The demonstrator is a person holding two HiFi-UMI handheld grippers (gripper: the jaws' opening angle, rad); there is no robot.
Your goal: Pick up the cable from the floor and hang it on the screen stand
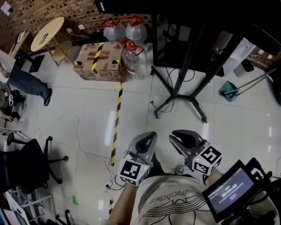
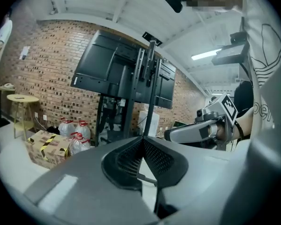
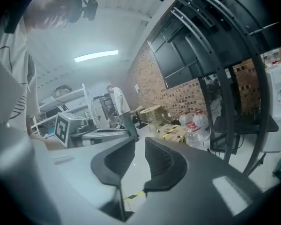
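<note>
Evidently nothing is gripped yet: left gripper [image 2: 143, 138] jaws pressed together empty, right gripper [image 3: 139, 144] jaws slightly parted, both carried level, probably pre-reach; the likely cable [image 1: 107, 187] lies on the floor [image 1: 84, 107], well apart from the screen stand [image 1: 178, 95]

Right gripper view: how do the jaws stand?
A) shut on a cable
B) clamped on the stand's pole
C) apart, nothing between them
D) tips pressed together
C: the right gripper's dark jaws stand apart, and through the gap only the white tiled floor and a strip of yellow-and-black tape show; nothing is held.
</note>
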